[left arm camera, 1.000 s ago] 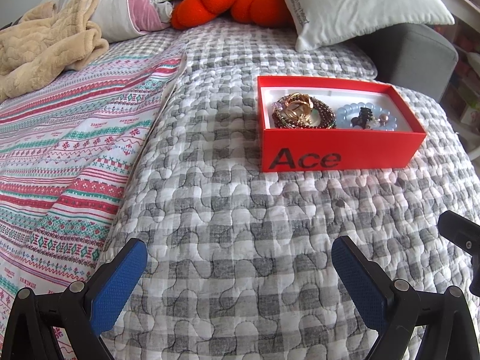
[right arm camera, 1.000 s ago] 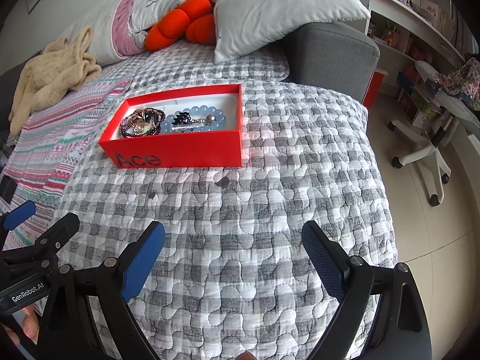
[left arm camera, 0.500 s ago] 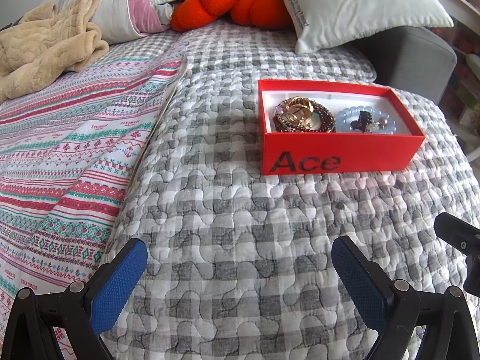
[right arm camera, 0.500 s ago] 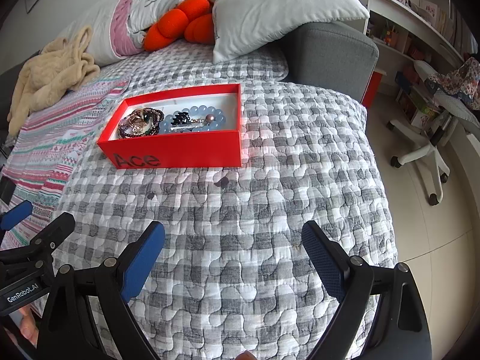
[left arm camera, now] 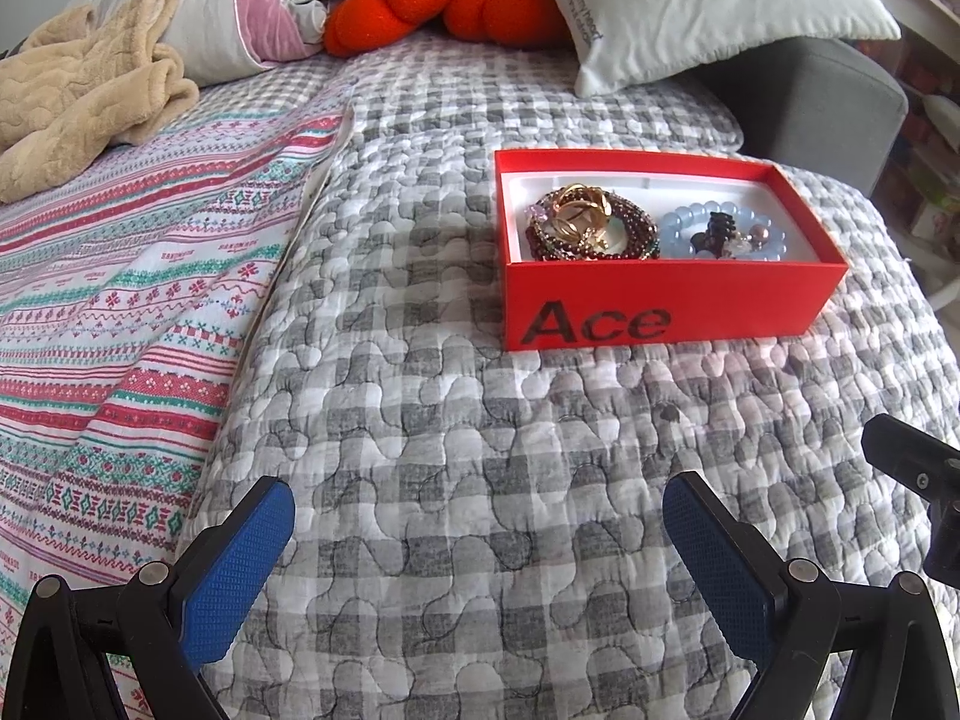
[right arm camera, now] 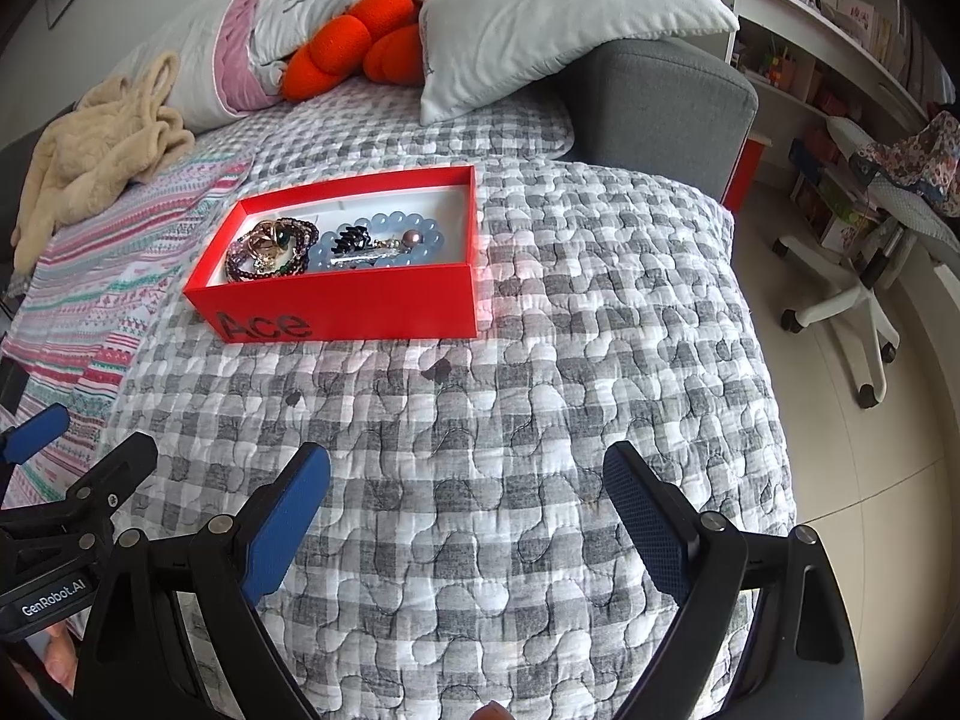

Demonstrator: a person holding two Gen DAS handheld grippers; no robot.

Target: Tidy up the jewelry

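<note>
A red box (left arm camera: 672, 300) (right arm camera: 360, 306) printed "Ace" rests on the grey checked quilt. Inside lie a dark red beaded bracelet with gold pieces (left arm camera: 591, 222) (right arm camera: 270, 246) on the left and a pale blue bead bracelet (left arm camera: 723, 231) (right arm camera: 384, 240) with a small dark clip on the right. My left gripper (left arm camera: 477, 546) hovers open over the quilt, well short of the box, nothing between its blue pads. My right gripper (right arm camera: 465, 519) is open too, empty, nearer the bed's right side. The left gripper's body shows at the right wrist view's left edge.
A striped patterned blanket (left arm camera: 120, 300) covers the bed's left half, with a beige fleece throw (left arm camera: 78, 102) on it. Pillows (right arm camera: 552, 6) and an orange plush (right arm camera: 354, 42) lie beyond the box. A grey headboard end (right arm camera: 660, 102), shelves and an office chair (right arm camera: 852, 294) stand to the right.
Both grippers have drawn back slightly from the box, which sits a little lower and farther in the views. Their jaws have stayed open and the jewelry has not moved.
</note>
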